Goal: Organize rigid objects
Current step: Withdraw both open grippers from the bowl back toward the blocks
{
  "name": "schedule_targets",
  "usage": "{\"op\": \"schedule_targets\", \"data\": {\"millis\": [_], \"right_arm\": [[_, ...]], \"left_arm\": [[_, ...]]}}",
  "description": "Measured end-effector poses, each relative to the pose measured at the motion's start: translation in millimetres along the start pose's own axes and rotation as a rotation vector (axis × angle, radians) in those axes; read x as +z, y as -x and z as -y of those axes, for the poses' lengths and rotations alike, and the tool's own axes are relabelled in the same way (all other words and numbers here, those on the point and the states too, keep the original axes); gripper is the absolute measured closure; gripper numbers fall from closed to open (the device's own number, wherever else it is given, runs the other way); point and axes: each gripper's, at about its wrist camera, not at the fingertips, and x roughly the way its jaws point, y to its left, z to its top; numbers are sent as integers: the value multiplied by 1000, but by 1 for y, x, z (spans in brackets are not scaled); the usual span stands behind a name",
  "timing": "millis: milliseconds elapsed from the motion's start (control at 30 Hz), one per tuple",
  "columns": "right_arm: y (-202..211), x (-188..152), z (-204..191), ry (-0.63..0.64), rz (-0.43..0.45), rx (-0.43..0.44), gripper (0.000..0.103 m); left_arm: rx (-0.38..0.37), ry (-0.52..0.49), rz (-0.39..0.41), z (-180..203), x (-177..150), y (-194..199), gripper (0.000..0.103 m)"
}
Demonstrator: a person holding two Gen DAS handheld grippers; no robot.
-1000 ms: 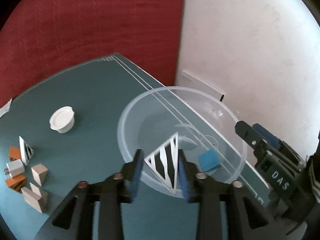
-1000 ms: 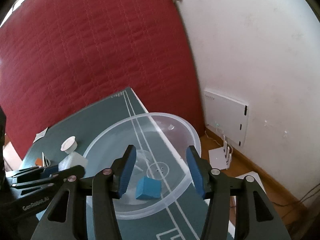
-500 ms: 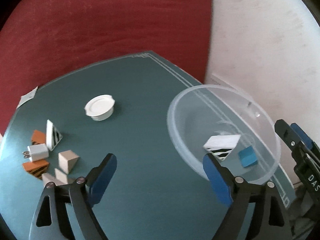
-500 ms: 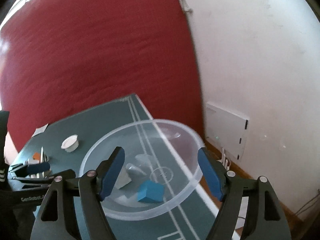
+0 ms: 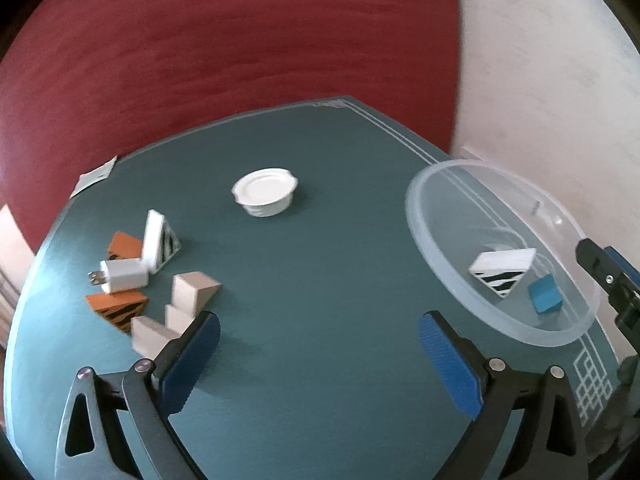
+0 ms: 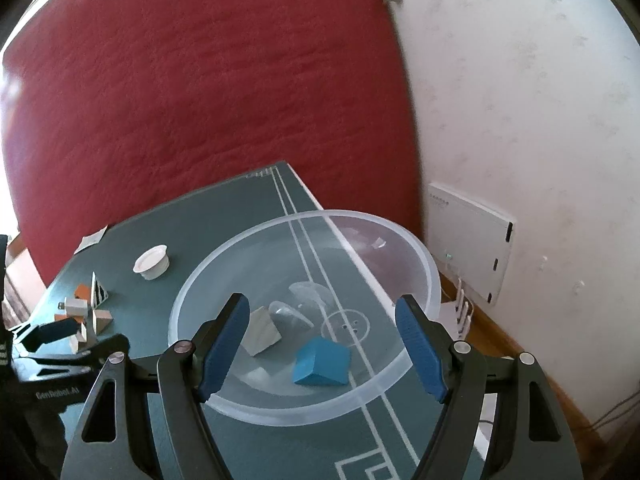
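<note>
Striped wedge (image 5: 503, 271) in clear bowl (image 5: 436, 248), seemingly outside opening left gripper (image 5: 320, 354) jaws

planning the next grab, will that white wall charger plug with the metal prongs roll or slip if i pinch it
The white wall charger plug looks boxy and flat-sided, so it probably won't roll. Its glossy plastic may slip between pads. It lies against the white striped wedge block and near the orange striped blocks, so a push would likely nudge them.

Left wrist cam: looks steeply down over the green table (image 5: 320, 280), clear bowl (image 5: 436, 248) at frame right. Right wrist cam: shallower tilt, close above the same bowl (image 6: 224, 272), facing the wall. Shared: bowl, table area left of it.
</note>
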Motion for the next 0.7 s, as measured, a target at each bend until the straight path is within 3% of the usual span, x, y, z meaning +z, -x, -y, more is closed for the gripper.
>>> {"op": "schedule_targets", "data": {"millis": [700], "right_arm": [[17, -9, -25, 109, 8, 51, 27]], "left_arm": [[117, 228, -7, -113, -34, 12, 1]]}}
